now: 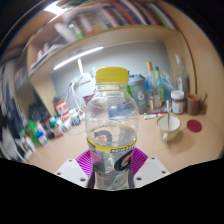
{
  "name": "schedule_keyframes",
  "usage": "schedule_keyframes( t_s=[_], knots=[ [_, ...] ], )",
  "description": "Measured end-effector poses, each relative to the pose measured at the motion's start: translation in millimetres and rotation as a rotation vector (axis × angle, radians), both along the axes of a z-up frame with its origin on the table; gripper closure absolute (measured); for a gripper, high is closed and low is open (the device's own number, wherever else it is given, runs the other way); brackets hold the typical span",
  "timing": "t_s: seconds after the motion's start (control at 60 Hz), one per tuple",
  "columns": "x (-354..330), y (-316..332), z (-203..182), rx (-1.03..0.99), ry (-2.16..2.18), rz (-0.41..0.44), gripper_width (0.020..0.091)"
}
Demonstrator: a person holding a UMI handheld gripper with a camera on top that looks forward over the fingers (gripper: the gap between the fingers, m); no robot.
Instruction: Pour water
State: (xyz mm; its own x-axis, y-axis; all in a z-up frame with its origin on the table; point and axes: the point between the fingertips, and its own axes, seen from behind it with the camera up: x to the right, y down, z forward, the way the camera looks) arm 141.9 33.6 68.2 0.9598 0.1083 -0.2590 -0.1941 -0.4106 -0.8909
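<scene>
Hand-held gripper [111, 168] clamps a clear plastic bottle [111, 125] (yellow cap [111, 75], yellow-and-black label), both purple pads [88, 160] pressed on its lower sides. Bottle upright, lifted before the tabletop [150, 140]; white cup [172, 126] beyond, right.

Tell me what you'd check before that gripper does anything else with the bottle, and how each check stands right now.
1. Bottle upright: ok.
2. Yellow cap on: it is, so not ok for pouring.
3. Gripper pads pressing both sides: cannot tell; bottle hides the contact.
4. Water inside the bottle: cannot tell; it looks clear.
5. Something to pour into: white cup on the table, beyond the bottle: ok.
</scene>
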Motion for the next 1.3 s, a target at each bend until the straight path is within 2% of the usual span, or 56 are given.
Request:
schedule_keyframes(
  t_s=[0.233,0.467,0.75,0.933,1.033,1.117,1.217,1.3],
  knots=[
    [-7.7,68.5,58.8,-0.195,0.846,-0.164,0.0652],
    [10.5,118.7,104.7,-0.332,1.738,-0.261,0.0649],
    [38.8,140.6,134.8,-0.315,2.221,-0.349,0.0651],
    [36.4,140.8,140.8,-0.326,2.223,-0.331,0.065],
    [28.6,134.0,145.6,-0.345,2.083,-0.267,0.0651],
    [25.7,126.1,163.4,-0.301,1.766,-0.174,0.0653],
    [48.4,110.5,202.0,-0.117,1.277,-0.013,0.0652],
    [92.0,114.7,252.9,0.065,0.814,-0.007,0.0648]
  ],
)
